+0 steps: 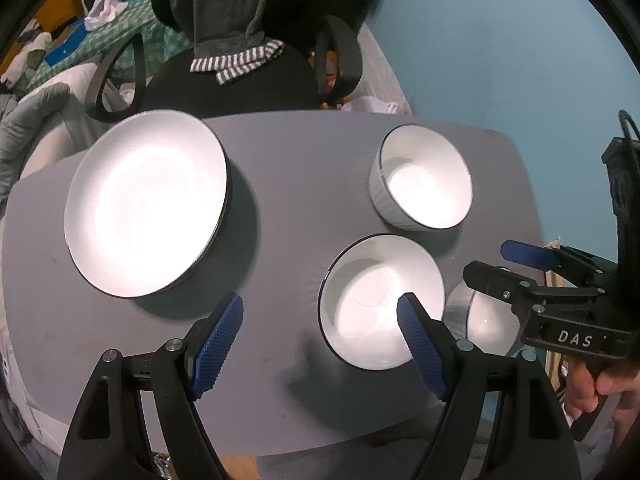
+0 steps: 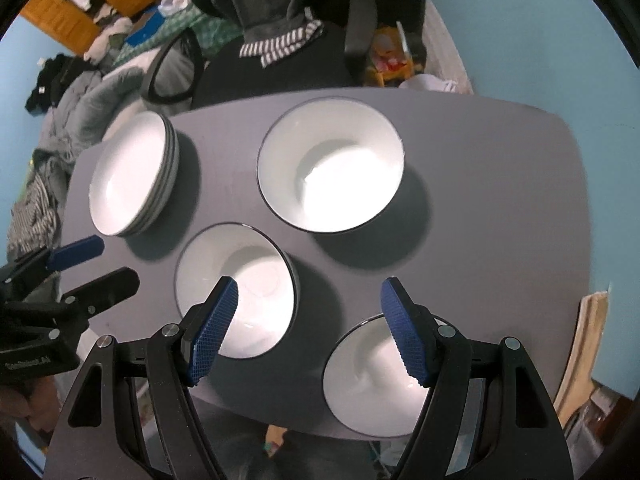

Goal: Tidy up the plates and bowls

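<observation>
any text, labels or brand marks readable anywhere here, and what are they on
"DAS": white letters on the black body of the right gripper, seen from the left wrist view; any letters beyond that are hidden.
White lettering on the black body of the left gripper, in the right wrist view: too blurred to read.
The plates, bowls and table show no markings.

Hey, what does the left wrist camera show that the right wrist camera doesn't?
Only the left wrist view shows the right gripper coming in from the side, with the hand on its handle.

Only the right wrist view shows the left gripper from the side, the nearest bowl almost whole, and the wooden cupboard behind.

Both show the grey table, the stack of plates, the far bowl, the middle bowl, and the office chair with a grey garment over it. Both grippers stand open and empty.
</observation>
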`<state>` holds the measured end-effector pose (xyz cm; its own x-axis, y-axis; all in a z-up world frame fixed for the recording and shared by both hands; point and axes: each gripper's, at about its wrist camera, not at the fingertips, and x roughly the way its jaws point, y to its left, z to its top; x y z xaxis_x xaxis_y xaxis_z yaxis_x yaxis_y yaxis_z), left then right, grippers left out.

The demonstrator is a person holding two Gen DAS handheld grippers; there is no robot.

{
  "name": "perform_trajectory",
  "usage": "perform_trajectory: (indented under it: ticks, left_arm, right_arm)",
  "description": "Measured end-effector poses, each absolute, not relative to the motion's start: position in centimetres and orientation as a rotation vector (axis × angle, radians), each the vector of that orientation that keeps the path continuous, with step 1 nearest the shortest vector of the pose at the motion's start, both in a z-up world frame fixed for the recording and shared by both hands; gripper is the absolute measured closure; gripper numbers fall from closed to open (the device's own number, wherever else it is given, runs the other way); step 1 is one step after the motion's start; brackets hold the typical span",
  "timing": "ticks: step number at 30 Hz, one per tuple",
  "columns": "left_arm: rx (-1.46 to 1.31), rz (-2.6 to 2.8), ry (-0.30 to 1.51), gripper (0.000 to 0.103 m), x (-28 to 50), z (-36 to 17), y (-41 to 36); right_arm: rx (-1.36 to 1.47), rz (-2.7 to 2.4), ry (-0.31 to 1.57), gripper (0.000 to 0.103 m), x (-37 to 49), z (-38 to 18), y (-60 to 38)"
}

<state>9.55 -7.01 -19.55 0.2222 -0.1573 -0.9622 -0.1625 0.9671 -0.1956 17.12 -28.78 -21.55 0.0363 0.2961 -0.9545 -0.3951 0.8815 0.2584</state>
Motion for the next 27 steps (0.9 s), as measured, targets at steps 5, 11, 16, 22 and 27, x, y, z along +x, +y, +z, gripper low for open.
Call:
perform_trajectory:
  ticks: [5, 11, 16, 22, 27]
  left_arm:
    - [-0.261, -0.002, 1.361, 0.023, 9.4, -20.8, -7.5]
    - [-0.283, 0.0, 1.398, 0.023, 9.0, -22.9, -7.4]
    - [-0.332, 0.025, 1.412, 0.022, 8.8, -24.1, -6.7]
    - [-0.371, 0.039, 1.424, 0.022, 9.0, -24.9, -6.1]
    - [-0.389, 0.034, 1.434, 0.023, 9.5, -25.7, -5.7]
  right_arm:
    - [-0.106, 0.568, 1.436, 0.03, 17.2, -22.3, -28.1]
    - [-0.128, 0.586, 1.438, 0.03, 16.9, -23.3, -27.2]
    - [-0.116, 0.584, 1.477, 0.03, 17.0, -24.3, -27.2]
    - [-0.114, 0.601, 1.507, 0.037, 17.2, -25.2, -26.6]
    - [-0.115, 0.607, 1.548, 0.046, 17.5, -26.4, -26.2]
